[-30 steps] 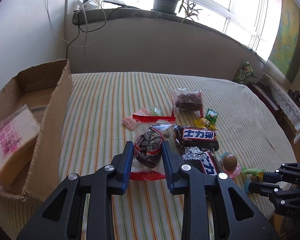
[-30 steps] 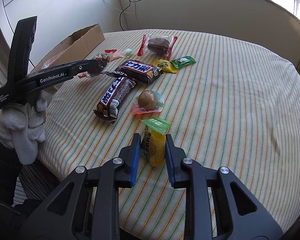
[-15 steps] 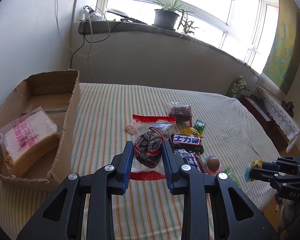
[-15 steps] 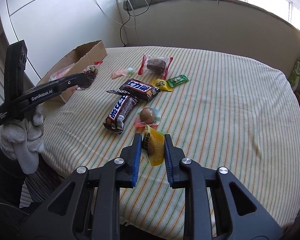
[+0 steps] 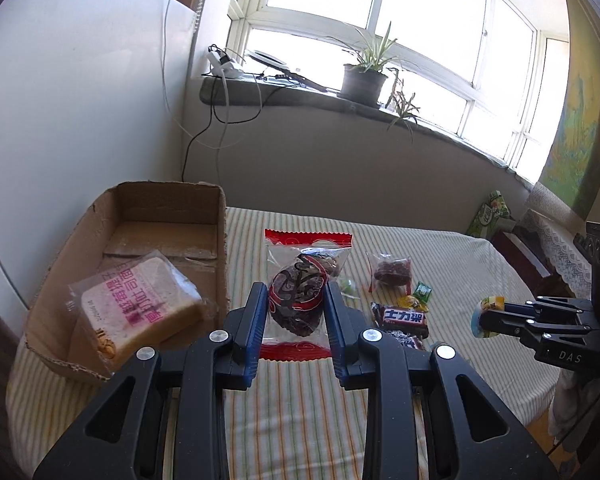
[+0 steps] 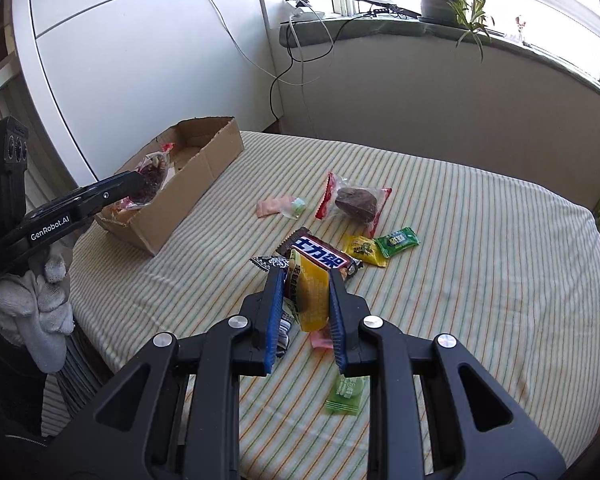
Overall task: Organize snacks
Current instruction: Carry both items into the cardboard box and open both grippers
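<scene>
My left gripper [image 5: 296,300] is shut on a clear, red-edged packet with a dark pastry [image 5: 298,300] and holds it in the air just right of the open cardboard box [image 5: 220,240], which holds a wrapped bread slice [image 5: 140,312]. In the right wrist view that packet [image 6: 152,176] hangs over the box [image 6: 204,168]. My right gripper [image 6: 306,292] is shut on a yellow snack packet [image 6: 310,292], lifted above the striped table. It shows in the left wrist view [image 5: 488,316] too.
On the striped tablecloth [image 6: 480,240] lie a Snickers bar [image 6: 324,258], a second dark pastry packet [image 6: 356,202], yellow [image 6: 360,248] and green [image 6: 398,240] candies, pink sweets [image 6: 276,206] and a green wrapper [image 6: 346,394]. A gloved hand [image 6: 44,308] holds the left gripper.
Both grippers have risen with their packets. The left one has moved toward the box; the right one has lifted the yellow packet off the table.
</scene>
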